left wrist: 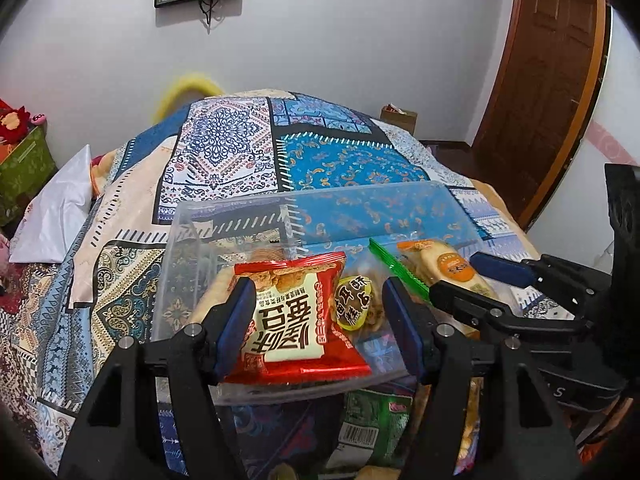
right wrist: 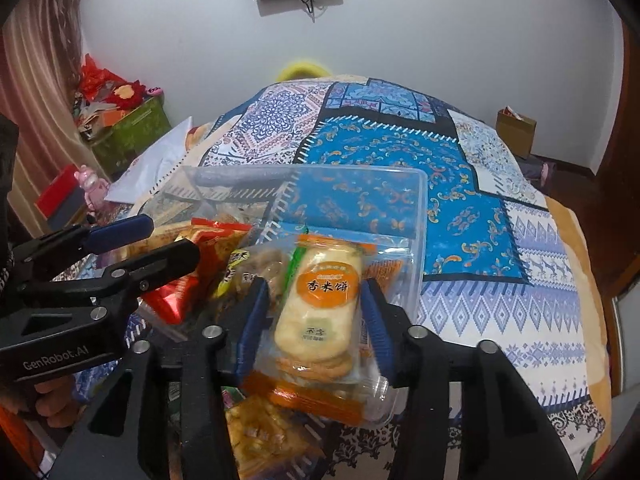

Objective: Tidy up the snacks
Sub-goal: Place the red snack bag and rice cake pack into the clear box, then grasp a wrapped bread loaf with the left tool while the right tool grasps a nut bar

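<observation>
L gripper (left wrist: 318, 320) w/ fingers spread round red snack packet (left wrist: 298, 320), R gripper (right wrist: 314, 320) spread round rice-cracker pack (right wrist: 320, 316), both at clear bin (right wrist: 420, 216) near edge: back out straight, don't snag wrappers.

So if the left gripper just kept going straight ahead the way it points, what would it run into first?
The left gripper straddles a red snack packet over the clear plastic box. Straight on, it would probably meet the box's far wall first, though depth is uncertain.
</observation>
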Motion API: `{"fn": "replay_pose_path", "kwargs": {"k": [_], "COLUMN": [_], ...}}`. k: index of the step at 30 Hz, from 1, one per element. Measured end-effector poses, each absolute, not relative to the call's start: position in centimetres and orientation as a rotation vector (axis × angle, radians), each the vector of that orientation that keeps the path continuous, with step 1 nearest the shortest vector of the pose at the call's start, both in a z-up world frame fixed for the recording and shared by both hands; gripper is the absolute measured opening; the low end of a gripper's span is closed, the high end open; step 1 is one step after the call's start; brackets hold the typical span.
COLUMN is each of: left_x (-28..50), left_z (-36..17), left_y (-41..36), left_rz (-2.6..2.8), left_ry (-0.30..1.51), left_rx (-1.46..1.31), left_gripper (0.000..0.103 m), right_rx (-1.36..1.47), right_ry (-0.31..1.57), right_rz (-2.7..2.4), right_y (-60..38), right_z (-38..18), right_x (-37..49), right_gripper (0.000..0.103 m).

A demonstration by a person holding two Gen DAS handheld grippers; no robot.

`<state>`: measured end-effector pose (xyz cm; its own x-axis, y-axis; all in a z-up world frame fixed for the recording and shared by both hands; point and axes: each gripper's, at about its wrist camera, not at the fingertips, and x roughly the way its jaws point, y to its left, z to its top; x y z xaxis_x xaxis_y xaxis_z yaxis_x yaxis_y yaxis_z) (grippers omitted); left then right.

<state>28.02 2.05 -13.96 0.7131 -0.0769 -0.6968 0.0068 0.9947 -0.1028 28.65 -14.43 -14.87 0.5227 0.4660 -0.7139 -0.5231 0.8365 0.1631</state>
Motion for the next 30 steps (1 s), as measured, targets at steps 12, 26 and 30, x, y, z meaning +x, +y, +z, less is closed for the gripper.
{"fn": "replay_pose_path", "kwargs": {"k": [12, 26, 30], "left_x": [23.1, 16.8, 16.6], "left_z": [-12.2, -15.0, -16.4], "left_y": [3.2, 1.3, 0.7], "left_rz": [-0.029, -0.09, -0.112], "left_ry": [0.757, 0.854, 0.894], "left_rx": [-0.1, -0.118, -0.132], "left_gripper": [0.067, 0.067, 0.067], "right_rx": [-0.031, -0.034, -0.04], "right_ry": [0.813, 0.908, 0.925], "right_rz": [0.584, 0.581, 0.566], "right_y": [-16.6, -17.8, -18.0], "right_z": [-12.9, -15.2, -15.9], "right_x": [25.7, 20.3, 19.9], "right_gripper": [0.063, 0.064, 0.064]}}
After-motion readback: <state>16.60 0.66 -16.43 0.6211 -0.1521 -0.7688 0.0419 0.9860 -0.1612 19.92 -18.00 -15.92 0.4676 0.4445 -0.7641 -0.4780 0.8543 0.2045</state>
